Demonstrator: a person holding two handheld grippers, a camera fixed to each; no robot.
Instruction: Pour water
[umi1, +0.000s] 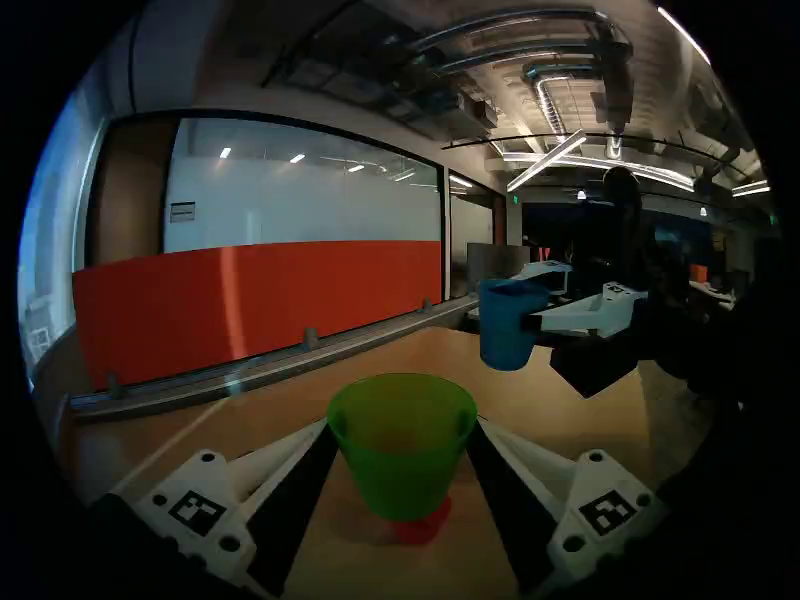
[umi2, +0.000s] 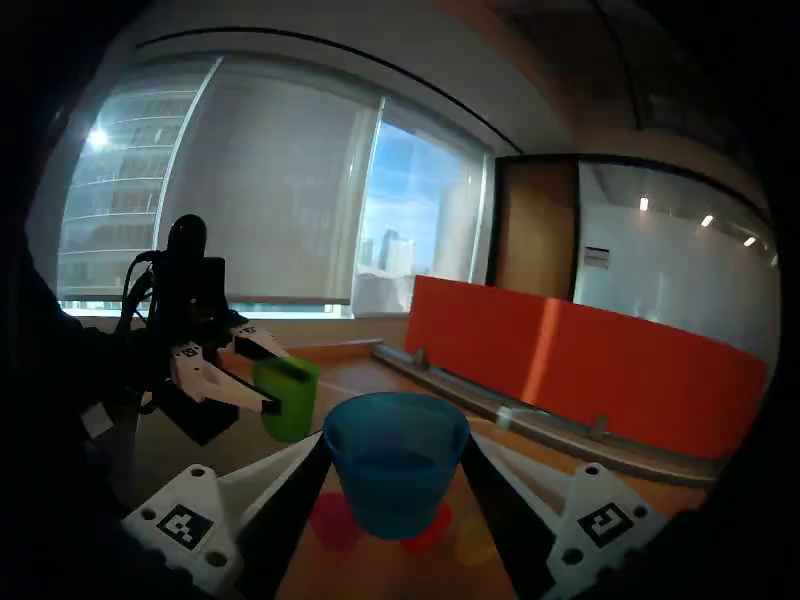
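1. Plainly, the left gripper (umi1: 402, 432) has its fingers drawn in narrow on the green cup (umi1: 402, 455), one against each side wall. The cup is upright, mouth up, over a red dot (umi1: 420, 528) on the surface (umi1: 430, 352).
2. The right gripper (umi2: 395, 455) clamps the blue cup (umi2: 395, 485) the same way, upright between both fingers. A paler band inside hints at water, but I cannot tell for sure.
3. The coming move turns on one relation. In the left gripper view the blue cup hangs ahead and to the right of the green cup, higher, off the surface, with open space between the rims. In the right gripper view the green cup sits ahead and to the left, near and a little lower.
4. Both cups have their long axes vertical and parallel; neither is tilted.
5. Judging from this, the pour has not begun. The right gripper looks like the pourer. It needs to carry the blue cup leftward until its rim is over the green mouth, then tip it that way. The left gripper only needs to hold steady.
6. Tipping before the rims overlap would likely put water on the surface. The cups look like light plastic, so a hard squeeze may flex them.
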